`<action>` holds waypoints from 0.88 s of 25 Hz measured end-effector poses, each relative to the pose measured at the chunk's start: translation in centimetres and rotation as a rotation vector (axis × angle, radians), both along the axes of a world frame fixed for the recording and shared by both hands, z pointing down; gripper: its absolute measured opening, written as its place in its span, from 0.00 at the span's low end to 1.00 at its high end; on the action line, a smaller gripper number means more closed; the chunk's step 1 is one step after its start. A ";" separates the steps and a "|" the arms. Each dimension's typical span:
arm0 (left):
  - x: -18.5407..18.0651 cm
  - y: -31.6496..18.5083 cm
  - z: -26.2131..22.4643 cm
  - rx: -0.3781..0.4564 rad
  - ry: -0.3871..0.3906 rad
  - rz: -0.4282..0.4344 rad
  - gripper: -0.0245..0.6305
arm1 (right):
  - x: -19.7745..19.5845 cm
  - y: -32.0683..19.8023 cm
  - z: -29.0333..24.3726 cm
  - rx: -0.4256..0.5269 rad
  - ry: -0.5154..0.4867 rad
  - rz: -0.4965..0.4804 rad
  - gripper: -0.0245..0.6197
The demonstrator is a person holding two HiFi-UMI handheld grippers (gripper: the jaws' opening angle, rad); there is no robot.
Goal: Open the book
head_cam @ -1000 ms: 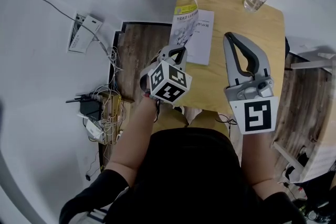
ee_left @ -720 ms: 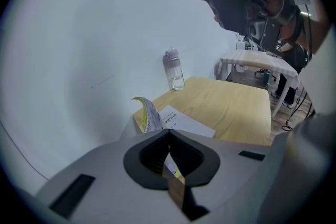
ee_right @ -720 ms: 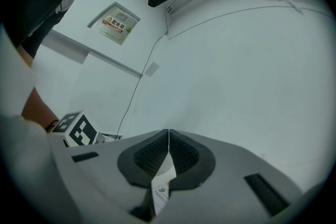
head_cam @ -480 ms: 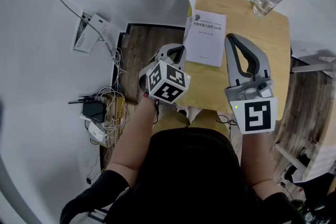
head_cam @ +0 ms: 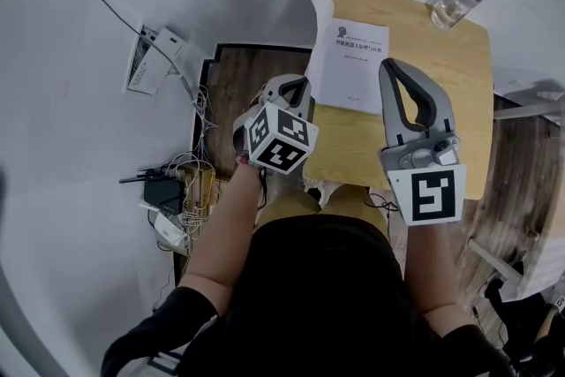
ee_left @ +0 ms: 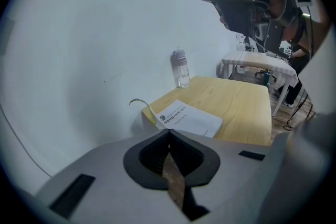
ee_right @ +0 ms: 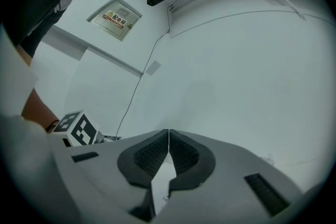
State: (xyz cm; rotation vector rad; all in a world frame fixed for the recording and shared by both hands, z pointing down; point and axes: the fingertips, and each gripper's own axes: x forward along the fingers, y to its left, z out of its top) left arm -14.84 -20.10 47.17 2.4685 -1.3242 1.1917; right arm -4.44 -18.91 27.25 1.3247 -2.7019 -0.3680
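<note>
Left gripper [ee_left: 169, 132]: fingers pressed shut on nothing, held short of the book's near left corner.
Right gripper [ee_right: 168, 131]: fingers likewise shut and empty, by the book's right edge.
Book [head_cam: 353, 66]: on the tabletop's [head_cam: 424, 110] far left part, title page up, cover [head_cam: 318, 11] curled past the edge.
Doing it well: I'd press that springy cover flat, pinning the page meanwhile, or it may flop back.
Since a second ago: the yellow cover overlapped the page; now it hangs clear.
</note>
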 end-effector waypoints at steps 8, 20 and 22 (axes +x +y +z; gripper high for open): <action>-3.0 -0.2 1.0 -0.010 -0.013 -0.010 0.06 | -1.5 0.0 -0.1 0.007 0.003 0.028 0.09; -8.3 -0.3 5.0 -0.071 -0.027 -0.091 0.06 | -2.6 -0.4 1.1 -0.019 0.039 0.049 0.08; -8.9 -0.3 5.7 -0.077 -0.034 -0.101 0.06 | -2.4 -0.5 1.2 -0.022 0.047 0.053 0.08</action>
